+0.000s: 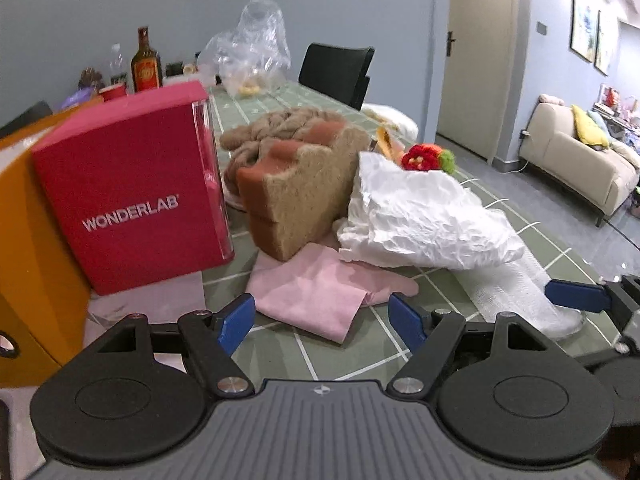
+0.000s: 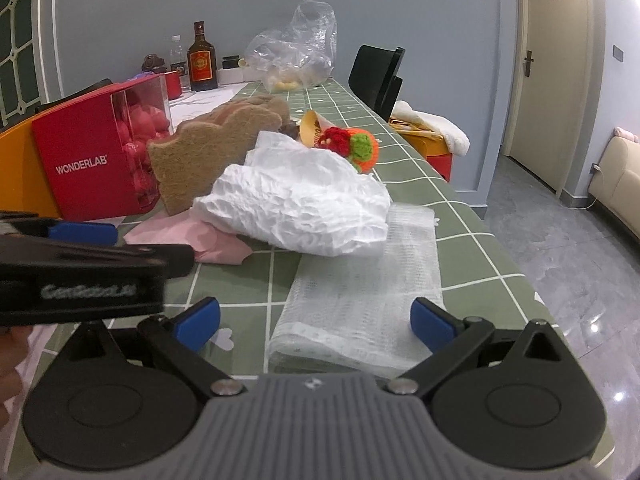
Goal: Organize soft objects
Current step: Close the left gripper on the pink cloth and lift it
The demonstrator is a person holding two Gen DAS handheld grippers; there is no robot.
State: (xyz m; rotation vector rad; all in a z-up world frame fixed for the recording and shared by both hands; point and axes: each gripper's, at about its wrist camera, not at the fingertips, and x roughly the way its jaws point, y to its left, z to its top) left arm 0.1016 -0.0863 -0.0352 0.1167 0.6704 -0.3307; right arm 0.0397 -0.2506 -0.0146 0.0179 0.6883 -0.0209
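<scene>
Left wrist view, read from its left edge: an orange box (image 1: 24,216) stood at the margin with a red box (image 1: 132,192) printed WONDERLAB just beside it; both looked like likely containers for the sorting, though which one serves cannot be told. Next came the heap of soft things on the green checked tablecloth (image 1: 352,356): a brown scouring sponge (image 1: 304,196) stood on edge, propped against a twist of beige yarn (image 1: 272,128) behind it; a pink cloth (image 1: 316,292) lay flat beneath the pile, its near corner just ahead of the left gripper (image 1: 320,322); a crumpled white paper bundle (image 1: 424,216) leaned over the cloth, with a red and green knitted toy (image 1: 424,158) peeping above it. The left gripper's jaws stood wide with nothing between them, angled down at the cloth, probably the first thing to be picked.

Right wrist view, likewise: the left gripper crossed the left side; the right gripper (image 2: 316,324) had its jaws wide and bare, hovering just short of a folded white mesh cloth (image 2: 360,292) that lay flat, partly tucked under the paper bundle; it seemed poised to lift that, while a black chair (image 2: 376,76) stood at the table's far side.
</scene>
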